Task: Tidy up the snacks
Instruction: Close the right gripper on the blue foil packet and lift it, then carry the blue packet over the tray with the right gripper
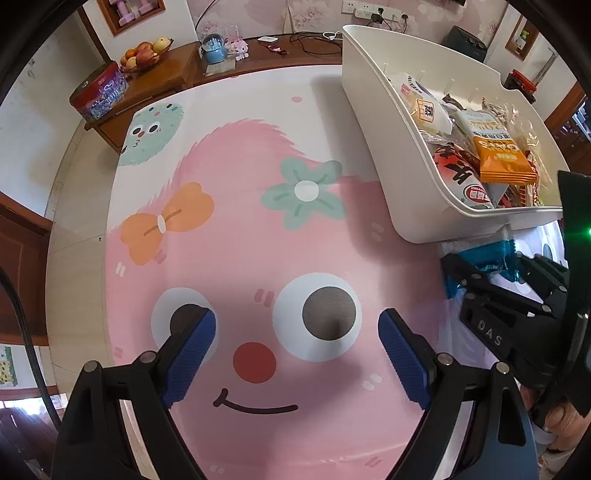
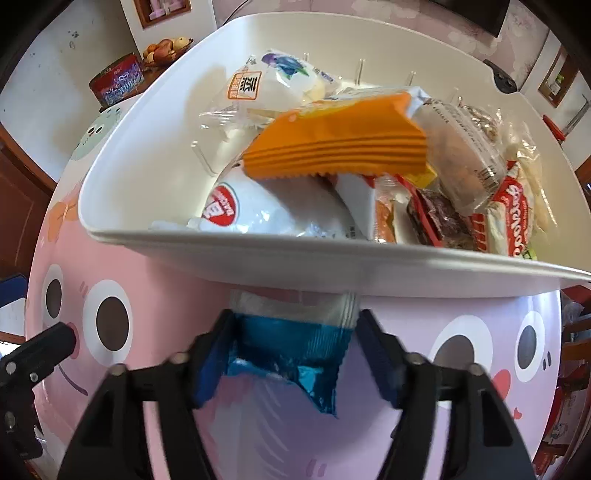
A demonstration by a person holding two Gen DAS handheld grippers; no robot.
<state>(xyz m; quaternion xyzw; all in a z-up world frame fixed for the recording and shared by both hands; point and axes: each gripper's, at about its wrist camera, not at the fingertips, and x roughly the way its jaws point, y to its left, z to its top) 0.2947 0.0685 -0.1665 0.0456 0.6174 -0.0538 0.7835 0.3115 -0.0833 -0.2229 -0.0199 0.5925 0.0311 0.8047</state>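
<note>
A white bin (image 1: 373, 110) holds several snack packets, with an orange packet (image 1: 504, 158) on top. It fills the upper right wrist view (image 2: 332, 258), orange packet (image 2: 332, 144) uppermost. My right gripper (image 2: 295, 343) is shut on a blue and white snack packet (image 2: 291, 343), held just below the bin's near rim. In the left wrist view the right gripper (image 1: 491, 269) and the blue packet (image 1: 487, 254) sit right of centre, beside the bin. My left gripper (image 1: 297, 354) is open and empty above the pink cartoon mat (image 1: 258, 240).
A wooden sideboard (image 1: 162, 74) at the back carries a fruit bowl (image 1: 146, 55), a red tin (image 1: 99, 94) and a blue globe (image 1: 214, 48). Cables and a wall socket (image 1: 365, 11) are behind the bin.
</note>
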